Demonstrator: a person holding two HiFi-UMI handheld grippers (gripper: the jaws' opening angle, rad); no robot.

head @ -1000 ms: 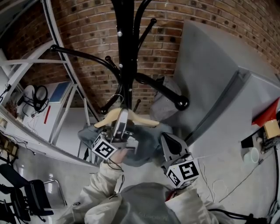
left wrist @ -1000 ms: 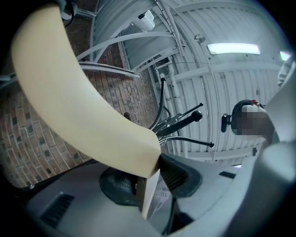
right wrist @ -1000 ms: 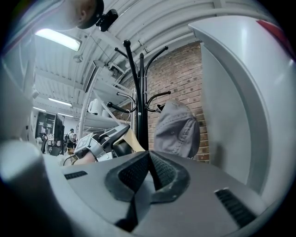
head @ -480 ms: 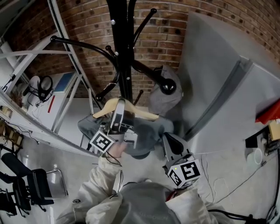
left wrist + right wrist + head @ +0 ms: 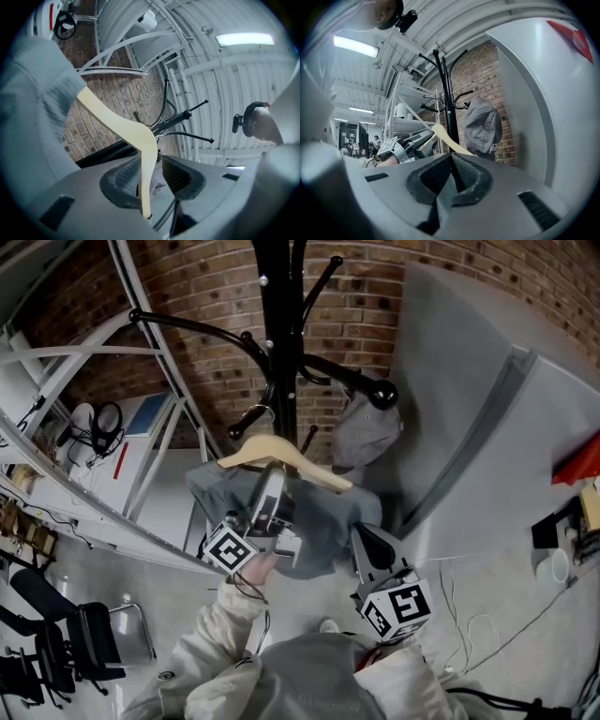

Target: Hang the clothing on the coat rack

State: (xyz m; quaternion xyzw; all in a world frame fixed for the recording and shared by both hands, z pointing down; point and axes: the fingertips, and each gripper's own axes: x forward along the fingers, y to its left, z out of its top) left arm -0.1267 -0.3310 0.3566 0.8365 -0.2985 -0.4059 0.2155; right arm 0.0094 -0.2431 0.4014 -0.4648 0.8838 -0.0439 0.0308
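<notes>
The clothing (image 5: pixel 323 521) is a grey-blue garment draped on a pale wooden hanger (image 5: pixel 281 457). It hangs just ahead of and below the left gripper's fingers, with cloth spreading to either side of them. One sloped arm of the hanger stands between the jaws of the left gripper (image 5: pixel 270 491), close against one pad with a gap to the other. The jaws have just been opening and stand wide, so they grip nothing.

That reads as a release. The hanger's wire hook (image 5: pixel 251 416), up beyond the fingertips, seems to sit over one of the lower arms of the black coat rack (image 5: pixel 279 334), so the rack probably bears the weight. Whether the hook is fully seated I cannot tell.

The right gripper (image 5: pixel 361 535) hovers beside the garment's edge with its jaws pressed together on nothing, likely held in reserve. Beyond its fingertips a grey cap (image 5: pixel 367 432) hangs on another arm of the rack, in front of a brick wall (image 5: pixel 187 287).

The garment looks soft and faintly ribbed near the shoulder, and it falls in loose, rumpled folds.
</notes>
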